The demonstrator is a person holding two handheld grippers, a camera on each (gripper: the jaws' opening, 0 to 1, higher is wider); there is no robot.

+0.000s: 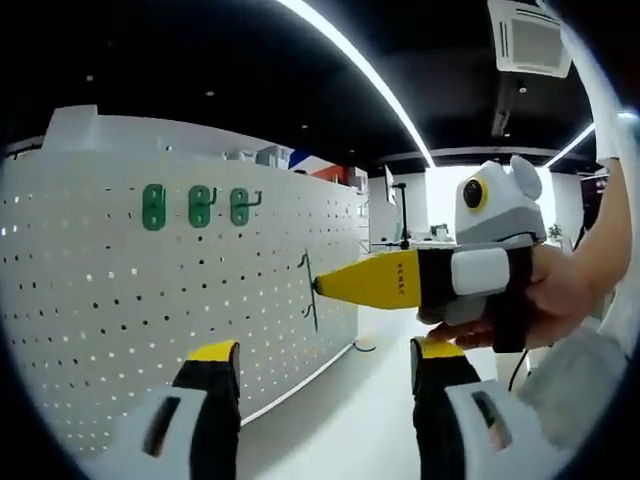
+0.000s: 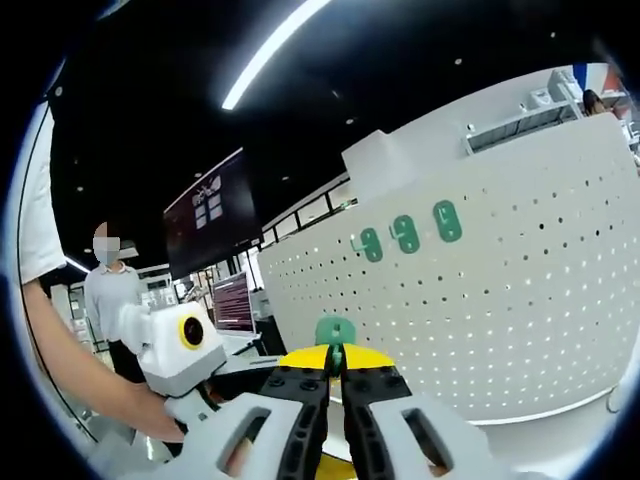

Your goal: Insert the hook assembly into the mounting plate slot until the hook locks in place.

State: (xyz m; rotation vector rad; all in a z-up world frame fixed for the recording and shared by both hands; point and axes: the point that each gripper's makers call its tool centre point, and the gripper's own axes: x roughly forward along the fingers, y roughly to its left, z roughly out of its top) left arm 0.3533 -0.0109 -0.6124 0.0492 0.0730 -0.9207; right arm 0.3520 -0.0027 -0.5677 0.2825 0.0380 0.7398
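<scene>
Hanging wide apart and empty at the bottom of the left gripper view: left gripper (image 1: 325,365), jaws aimed along the pegboard (image 1: 120,330). Sitting upper left on the board, in a row: three green hooks (image 1: 199,207), already mounted. Further right, right gripper (image 1: 340,283) reaching in from the right edge, yellow tip just beside the board face, pinching a dark hook (image 1: 308,290). Hook's long axis running up and down along the board, prongs apparently pointing into it; contact too fine to tell. In the right gripper view, right gripper (image 2: 336,372) clamping narrowly on the hook (image 2: 335,332), green plate rising past the tips toward the board (image 2: 520,330). Right hand nearer; likely next pressing straight in until locking.
</scene>
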